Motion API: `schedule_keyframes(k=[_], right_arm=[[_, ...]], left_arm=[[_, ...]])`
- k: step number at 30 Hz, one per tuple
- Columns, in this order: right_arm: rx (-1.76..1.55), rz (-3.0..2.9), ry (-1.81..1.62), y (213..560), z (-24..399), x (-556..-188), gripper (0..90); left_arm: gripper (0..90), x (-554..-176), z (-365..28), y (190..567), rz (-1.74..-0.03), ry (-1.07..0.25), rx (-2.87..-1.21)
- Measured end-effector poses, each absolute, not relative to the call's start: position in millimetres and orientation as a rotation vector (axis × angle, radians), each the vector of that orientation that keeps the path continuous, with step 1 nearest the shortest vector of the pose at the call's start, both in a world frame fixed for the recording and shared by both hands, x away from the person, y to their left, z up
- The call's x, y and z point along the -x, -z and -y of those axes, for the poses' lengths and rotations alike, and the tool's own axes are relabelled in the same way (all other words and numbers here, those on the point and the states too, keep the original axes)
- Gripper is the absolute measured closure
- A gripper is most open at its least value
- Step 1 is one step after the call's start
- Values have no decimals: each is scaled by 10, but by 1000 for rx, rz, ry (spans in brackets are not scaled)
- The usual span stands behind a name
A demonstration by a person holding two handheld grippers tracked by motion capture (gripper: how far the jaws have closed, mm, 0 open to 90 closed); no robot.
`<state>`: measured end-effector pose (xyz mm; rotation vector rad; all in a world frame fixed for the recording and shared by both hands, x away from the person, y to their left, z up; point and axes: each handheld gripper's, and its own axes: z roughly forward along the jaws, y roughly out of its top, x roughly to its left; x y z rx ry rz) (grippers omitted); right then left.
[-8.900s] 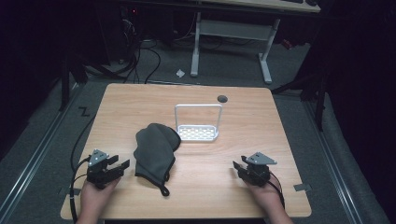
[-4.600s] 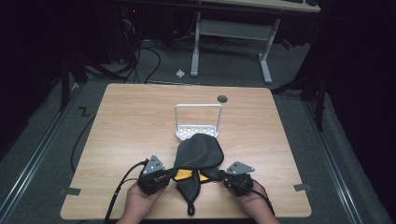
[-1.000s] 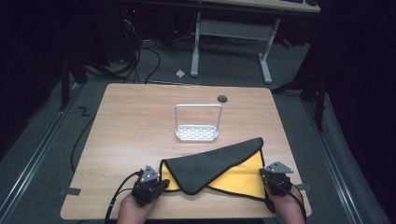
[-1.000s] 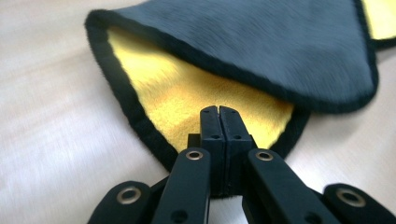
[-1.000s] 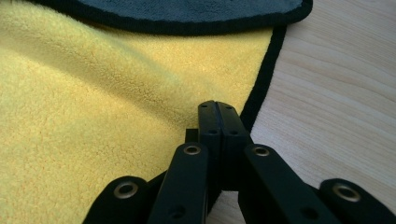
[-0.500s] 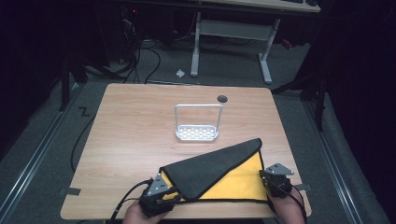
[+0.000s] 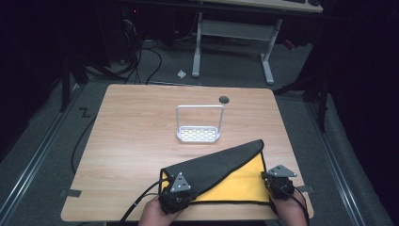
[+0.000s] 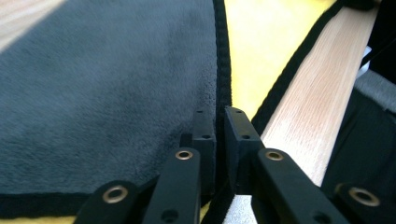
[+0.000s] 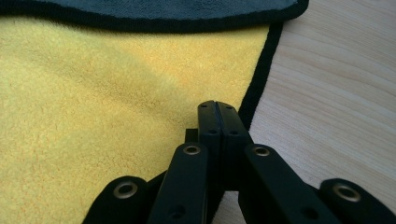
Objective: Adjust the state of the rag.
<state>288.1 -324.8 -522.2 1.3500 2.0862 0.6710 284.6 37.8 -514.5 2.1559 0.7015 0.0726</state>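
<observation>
We note the cloth (image 7: 221, 176), grey on one face and yellow on the other with black piping, lying flat along the near edge of the desk (image 7: 131, 141), toward its near right corner. The grey layer is folded diagonally over the yellow, running from the near left of the cloth up to a far right tip.

Left gripper (image 7: 176, 200): at the cloth's near left corner. In the left gripper view (image 8: 219, 133) we see the jaws nearly together, having just been closing, with the black piped edge of the grey layer caught in the narrow gap between them; we read this as a grip on the hem.

Right gripper (image 7: 277, 181): at the cloth's right edge, near the desk's near right corner. In the right gripper view (image 9: 218, 119) the jaws are pressed fully together over the yellow face, just inside the piping; whether any fabric is pinched beneath them we cannot tell.

A white wire rack (image 7: 198, 126) stands near the desk's middle, apart from the cloth.
</observation>
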Motion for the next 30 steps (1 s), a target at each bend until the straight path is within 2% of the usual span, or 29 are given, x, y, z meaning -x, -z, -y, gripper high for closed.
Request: schedule_keyframes(k=[4, 8, 13, 18, 20, 22, 25, 28, 29, 30], right_arm=[[-1347, -2087, -666, 5221, 3242, -2880, 900], [-1344, -2092, -669, 5220, 3249, -2874, 900], [-1349, -2093, -678, 5220, 3256, -2871, 900], [-1350, -2093, -683, 5221, 3262, -2868, 900], [-1350, -2093, -685, 5222, 3264, -2866, 900], [-1352, -2093, -688, 5222, 3266, -2864, 900], [-1351, -2095, -690, 5222, 3270, -2865, 900], [-1357, -2092, -696, 5223, 3272, -2864, 900], [-1360, -2091, -697, 5222, 3273, -2863, 896], [-1362, -2089, -698, 5219, 3274, -2865, 873]], left_arm=[[842, -3120, -560, 4907, -744, -158, -2089], [843, -3672, -840, 4800, -863, -250, -2024], [842, -4297, -1052, 4882, -985, -311, -2003], [833, -4640, -1108, 5127, -1076, -327, -1994], [785, -4669, -1113, 5203, -1106, -293, -1986], [661, -4628, -1114, 5208, -1109, -277, -1961], [537, -4506, -1177, 5088, -1093, -312, -1901], [521, -4273, -1266, 4930, -1048, -304, -1847], [538, -4166, -1265, 4901, -1026, -291, -1857], [595, -4040, -1243, 4891, -1005, -296, -1868]])
